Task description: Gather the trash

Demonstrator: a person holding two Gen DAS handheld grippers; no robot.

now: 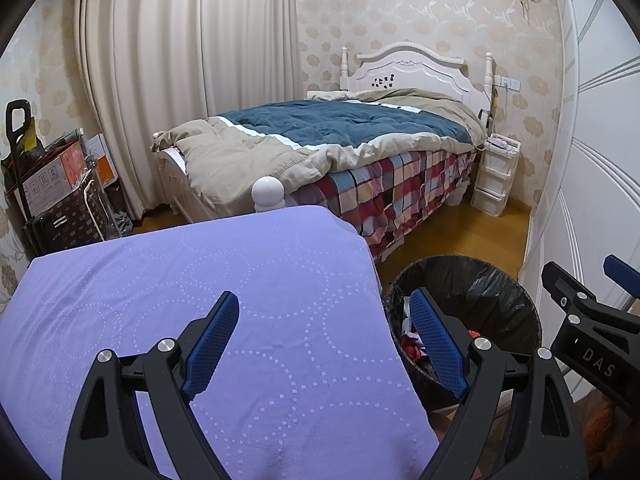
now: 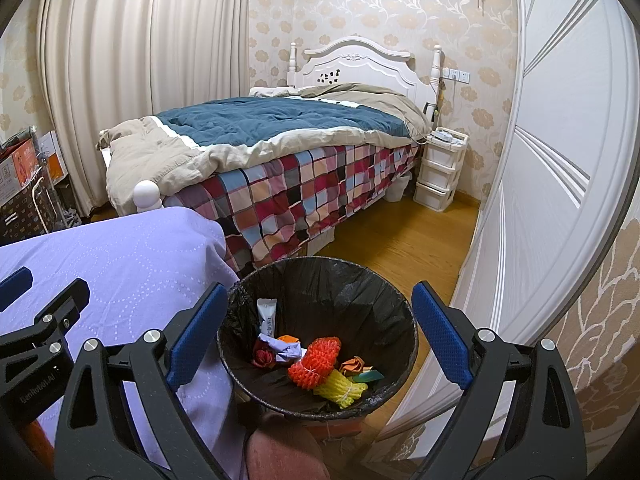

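A round bin with a black liner (image 2: 360, 280) stands on the floor beside the purple-covered table (image 2: 120, 264). Inside lie an orange foam net (image 2: 316, 362), a yellow foam net (image 2: 340, 390), a white sachet (image 2: 266, 316), crumpled lilac paper (image 2: 282, 348) and small red and orange scraps. My right gripper (image 2: 320, 304) hangs open above the bin with nothing between its fingers. My left gripper (image 1: 324, 312) is open and empty over the purple cloth (image 1: 200, 280), with its right finger (image 1: 436, 340) in front of the bin (image 1: 480, 292).
A bed with a blue and beige quilt (image 1: 320, 128) and a checked sheet fills the middle of the room. A white drawer unit (image 1: 496, 176) stands by the headboard. White wardrobe doors (image 2: 540, 200) line the right side. Boxes and a trolley (image 1: 52, 196) sit at the left by the curtain.
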